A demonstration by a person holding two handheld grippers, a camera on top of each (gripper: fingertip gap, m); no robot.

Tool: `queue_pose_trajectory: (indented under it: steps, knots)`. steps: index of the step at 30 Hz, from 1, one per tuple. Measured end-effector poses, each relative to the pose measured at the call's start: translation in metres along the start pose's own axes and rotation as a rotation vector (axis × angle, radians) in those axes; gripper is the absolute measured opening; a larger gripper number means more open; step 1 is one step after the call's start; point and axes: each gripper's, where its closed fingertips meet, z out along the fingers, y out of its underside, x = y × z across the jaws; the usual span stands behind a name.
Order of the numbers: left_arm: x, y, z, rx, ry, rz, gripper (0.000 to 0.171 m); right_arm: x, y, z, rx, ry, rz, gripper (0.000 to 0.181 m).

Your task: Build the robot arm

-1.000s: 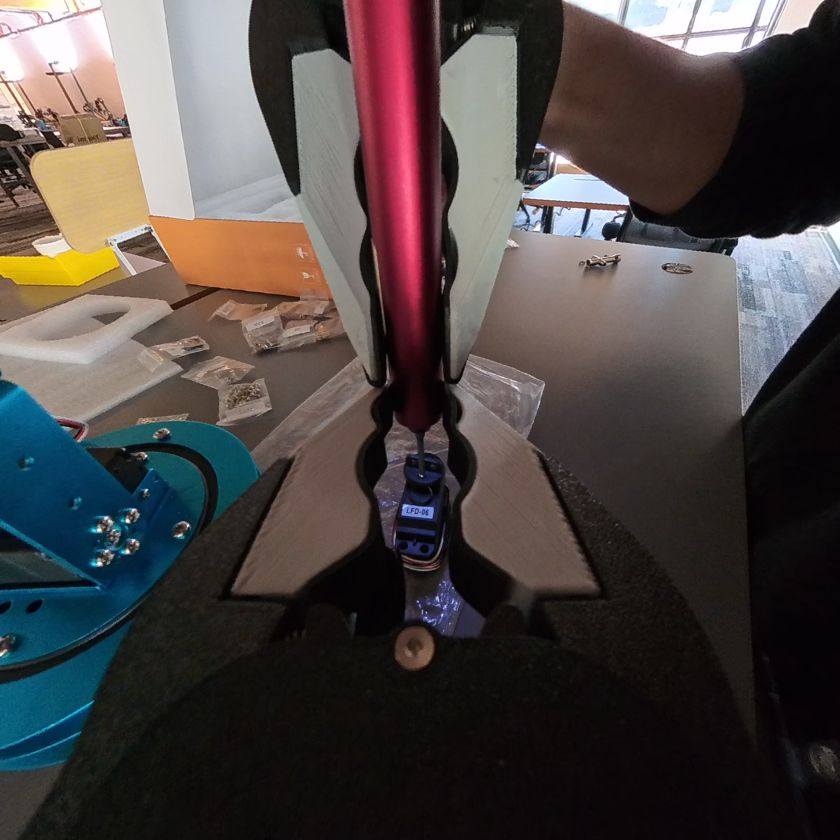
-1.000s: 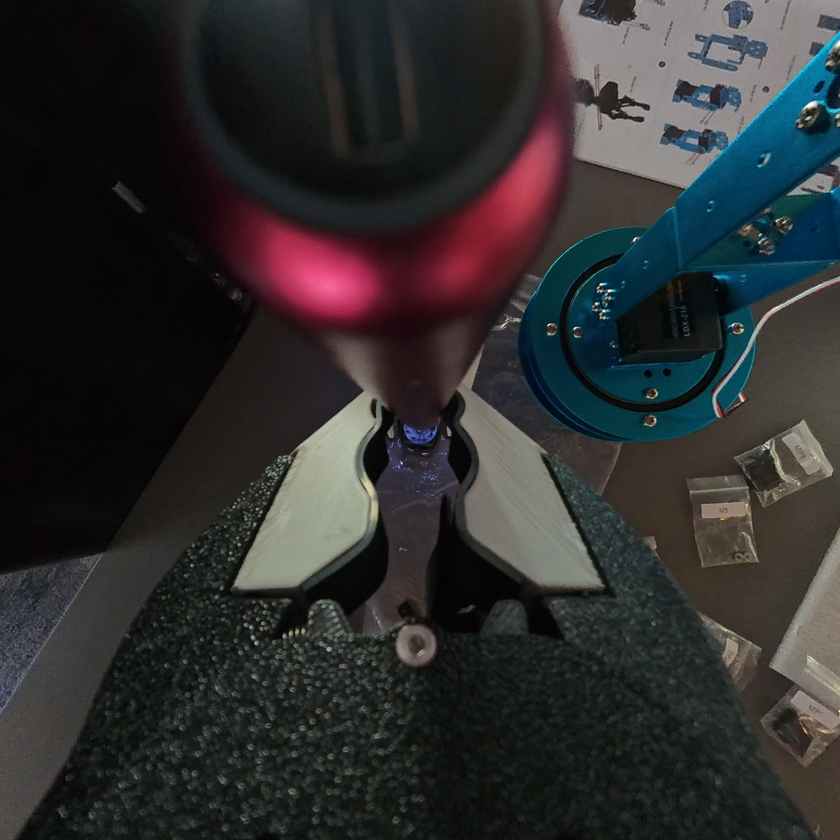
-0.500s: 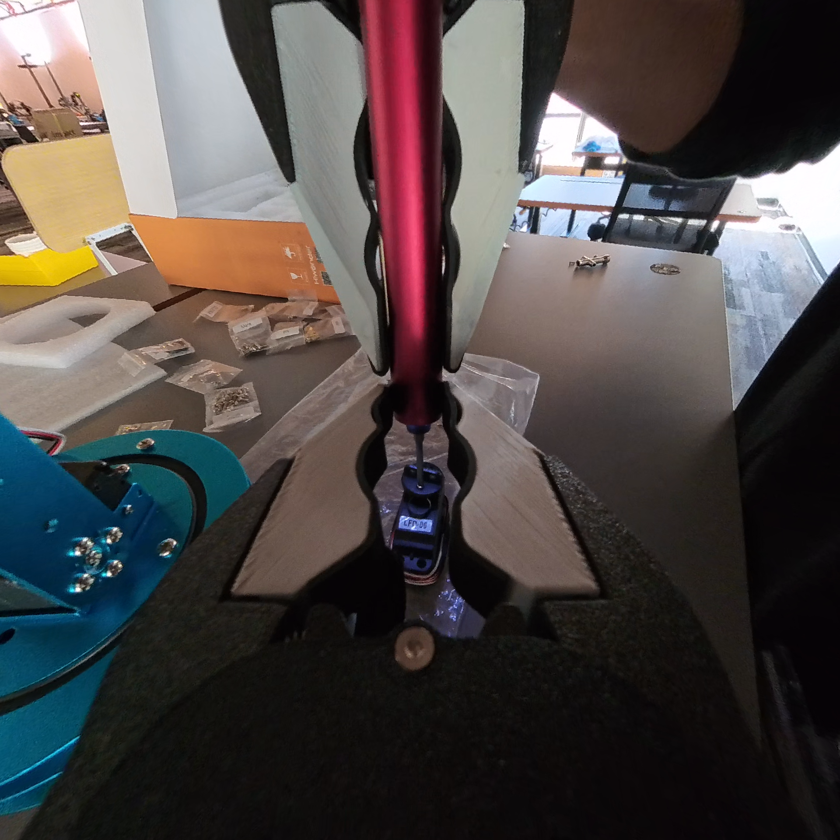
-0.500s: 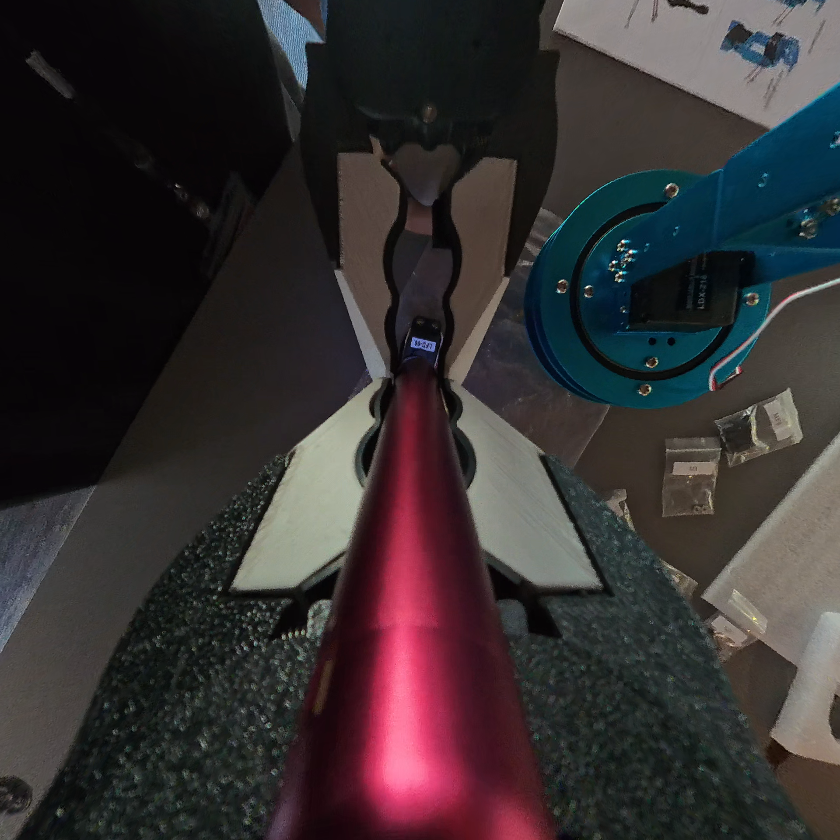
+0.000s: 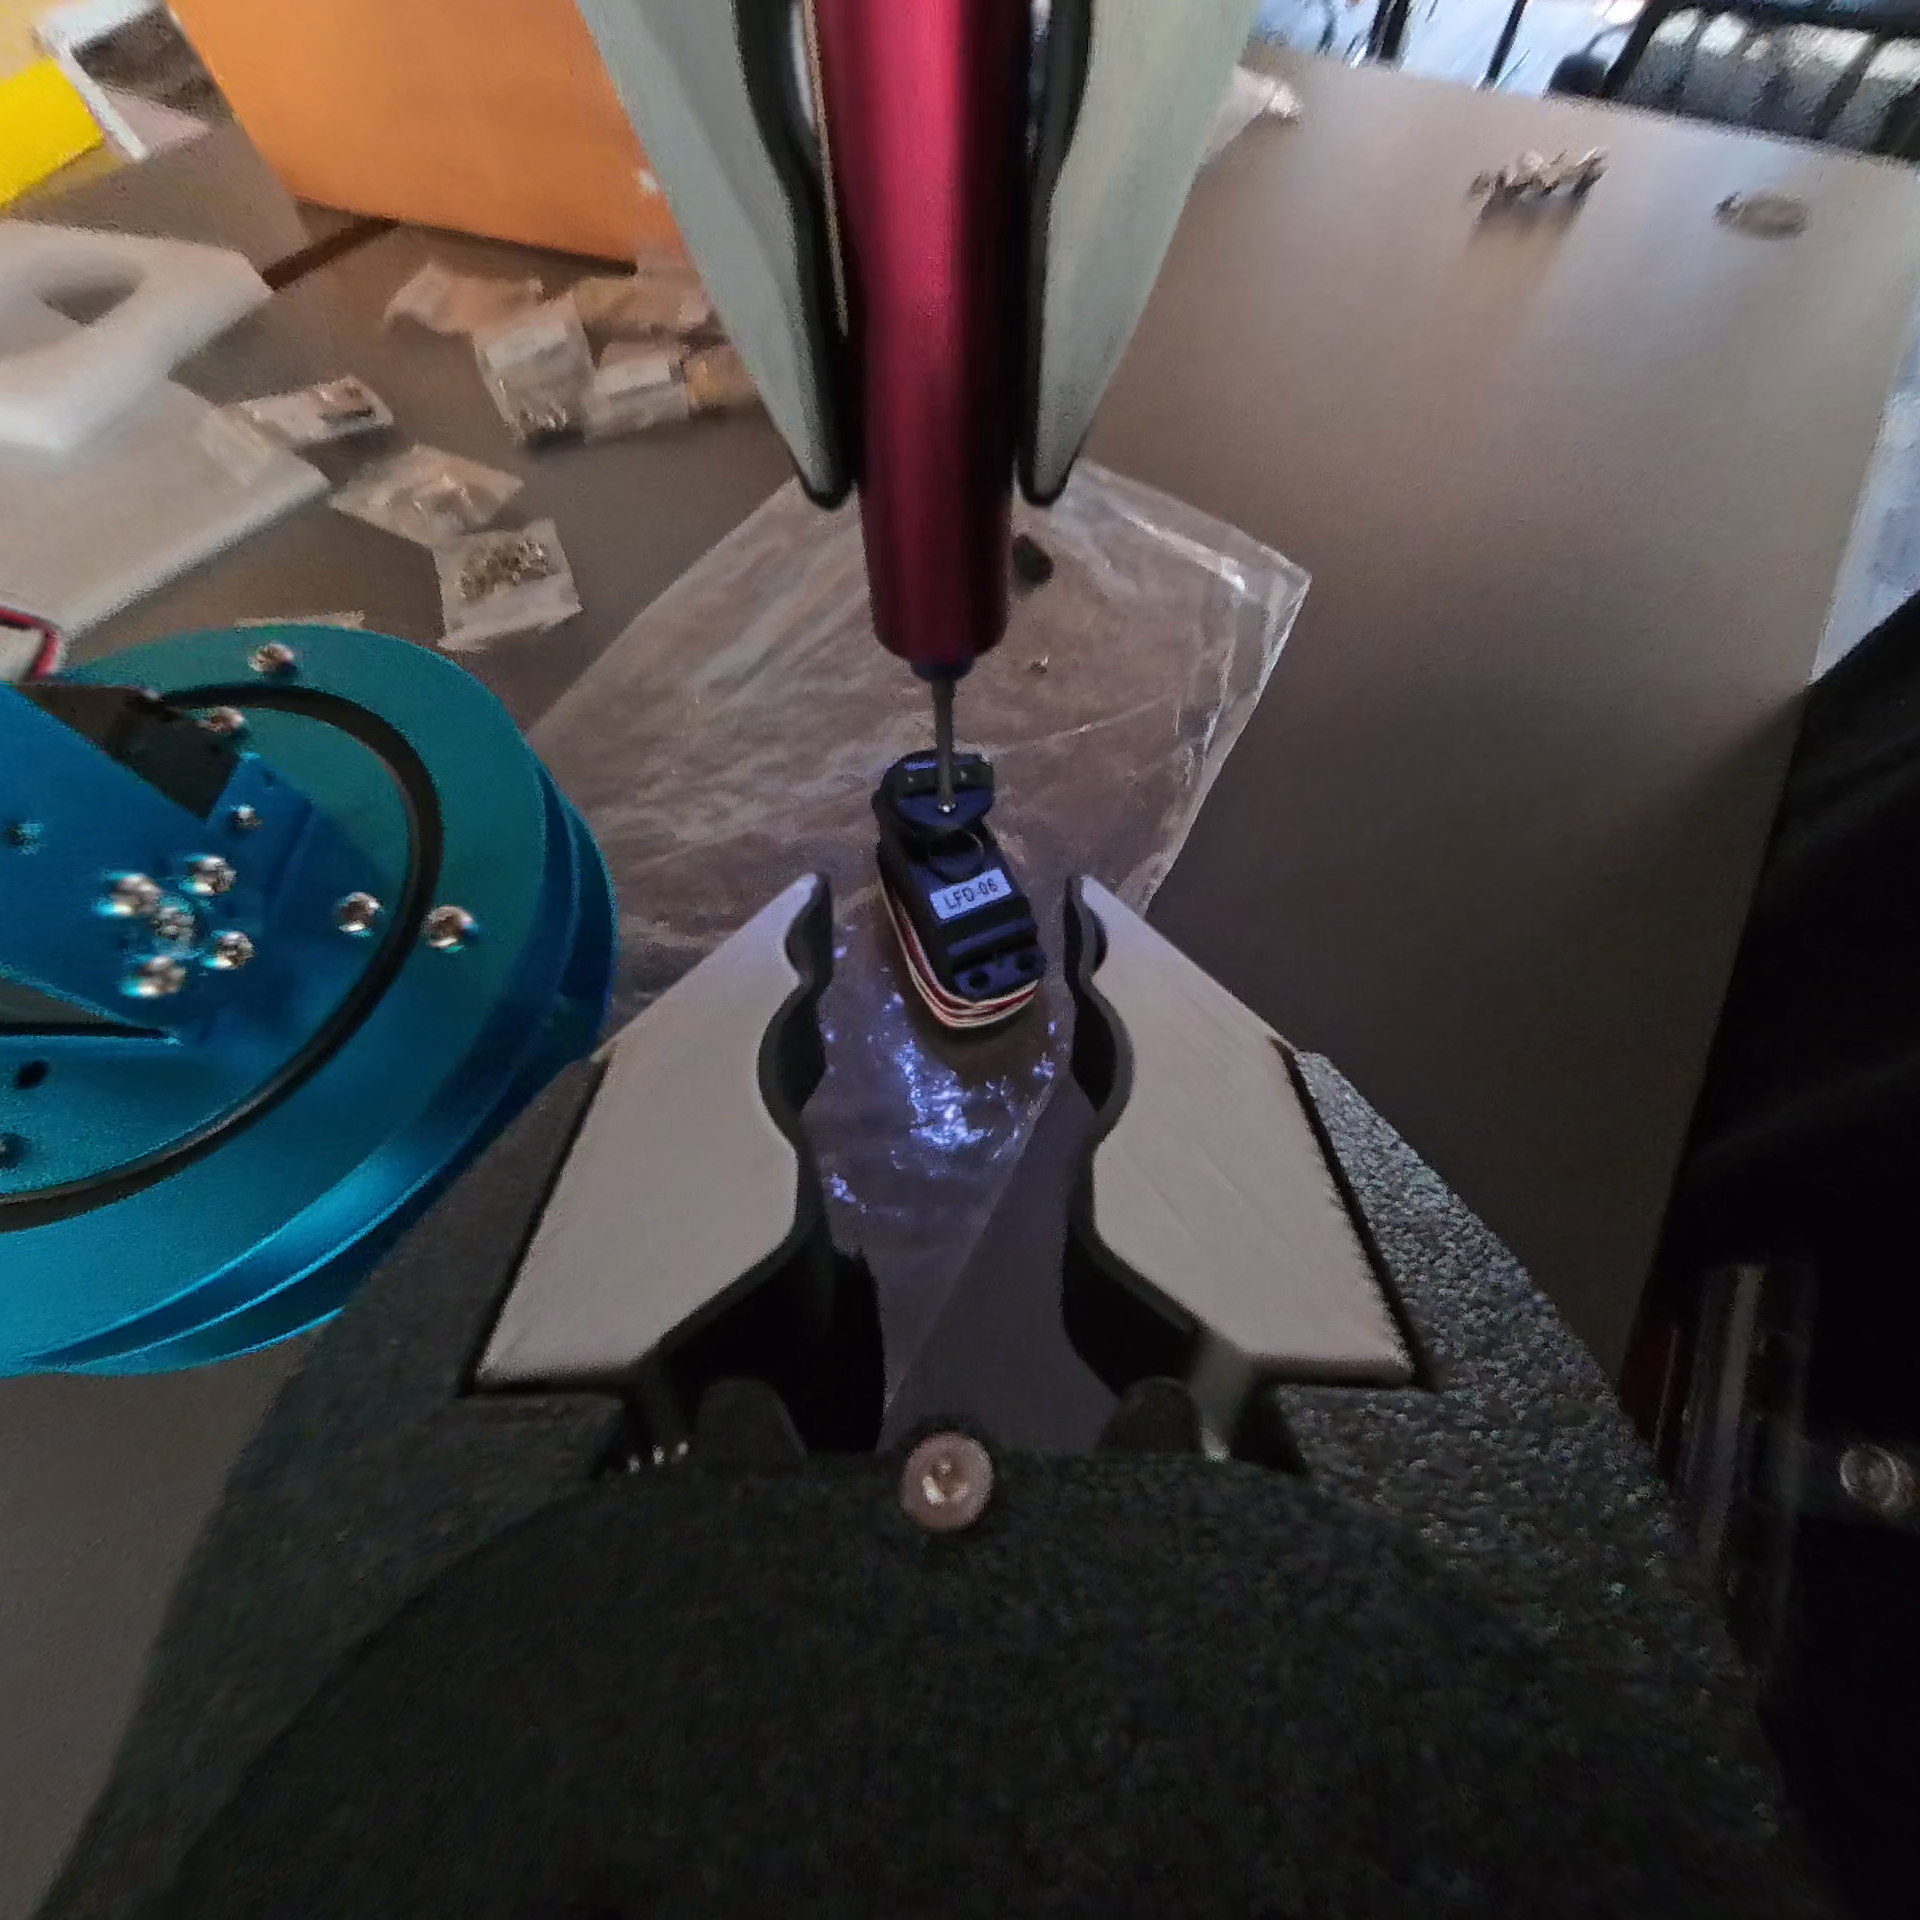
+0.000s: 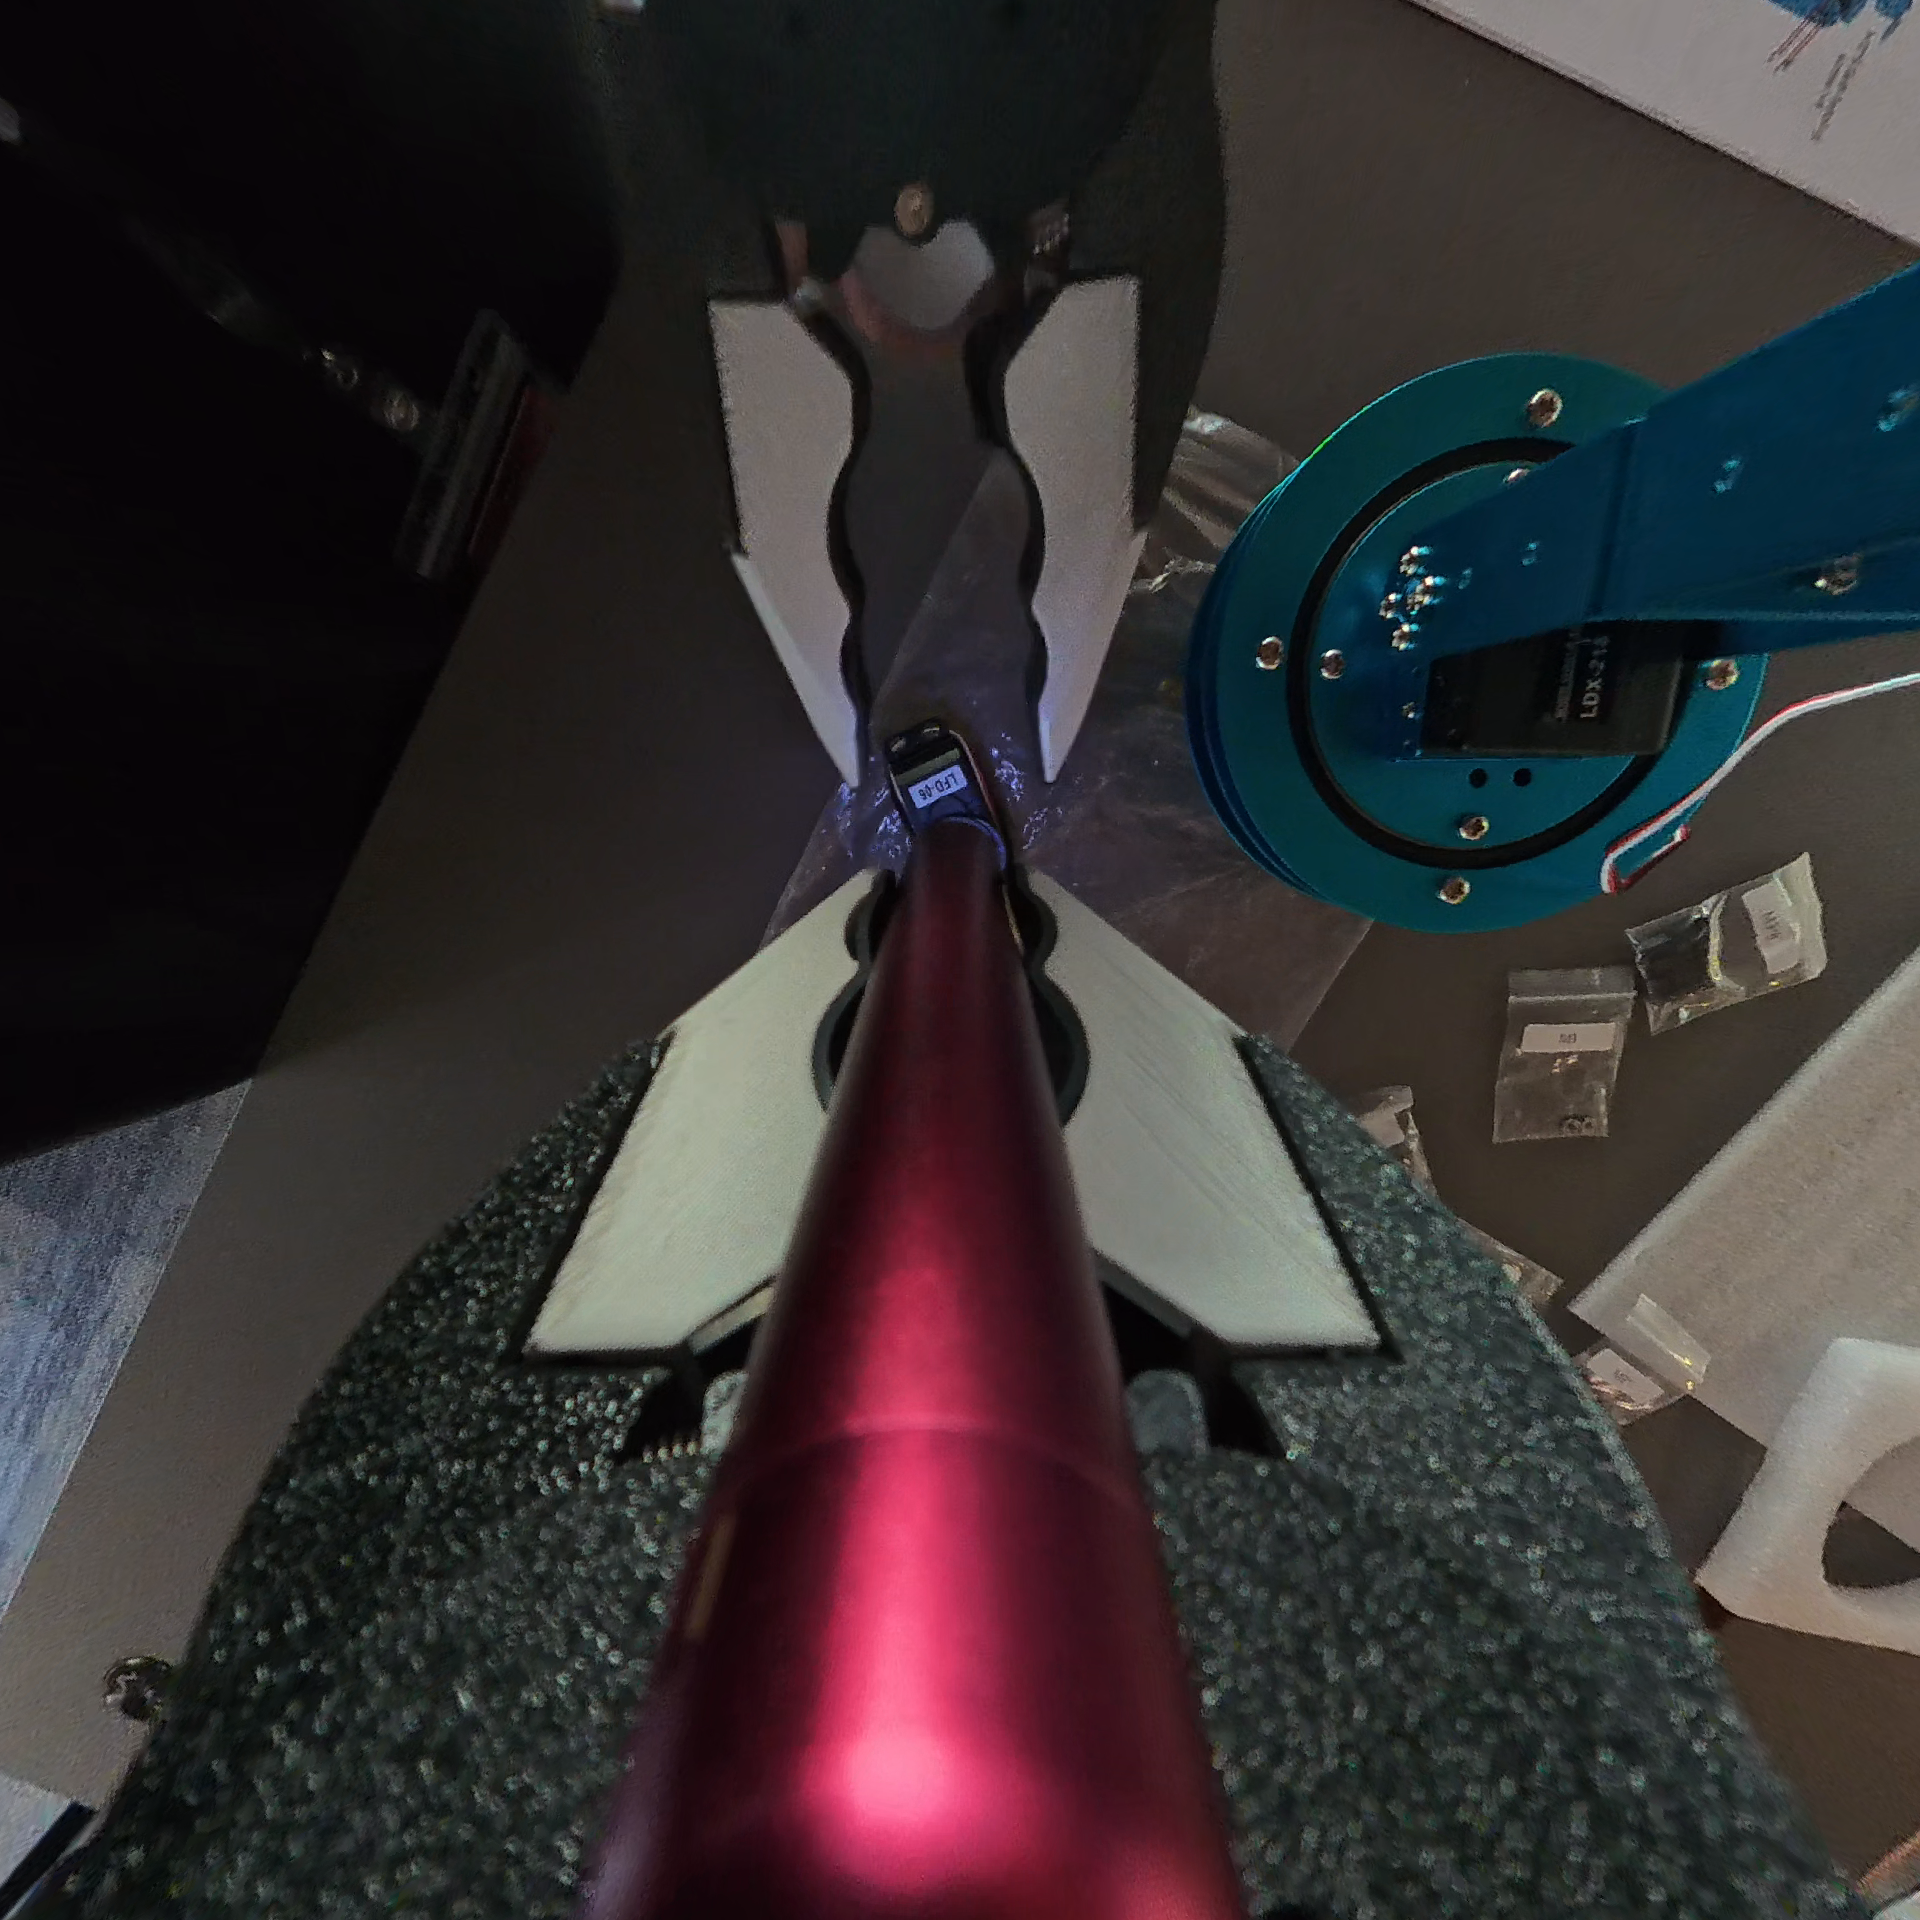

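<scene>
Left wrist view first. Left gripper sitting with jaws apart, nothing pinched, small black servo just ahead of the tips and roughly in line with the gap, not touched on either side. Servo standing on a clear plastic bag on the dark table, red and white wire wrapped round its lower end. Right gripper coming down from the top, clamped on a red screwdriver, thin bit landing on the servo's top horn. Blue round base close on the left, little hardware bags and white foam further back, orange box behind those.

Right wrist view. Looking straight down the screwdriver, right gripper squeezed shut around its barrel. Servo poking out just past the tip, bit itself hidden behind the barrel. Left gripper opposite, fingers spread wide either side of the servo, clear of it. Blue base off to the right with a bracket and a bigger servo on it, bags and foam lower right.

Handling guess: tiny, light, hard plastic, probably skates easily on that slick bag and tips under bit pressure. Best pinched across the flat sides of the case, away from the wire and horn.
</scene>
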Motion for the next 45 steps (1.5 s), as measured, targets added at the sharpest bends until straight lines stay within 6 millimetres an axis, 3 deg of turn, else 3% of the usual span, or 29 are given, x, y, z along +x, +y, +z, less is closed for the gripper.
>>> queue_pose_trajectory:
  steps: [3,9,45]
  knots:
    - [0.002,0.011,0.012,-0.071,-0.026,-0.007,0.046,0.001,0.000,0.000,0.006,-0.004,0.010,0.025]
    - [0.001,0.023,0.026,-0.164,-0.078,0.001,0.030,-0.001,-0.002,0.001,0.006,0.016,0.005,0.023]
    - [0.001,0.029,0.030,-0.195,-0.037,-0.019,0.029,0.001,-0.004,0.003,-0.026,-0.052,-0.025,0.023]
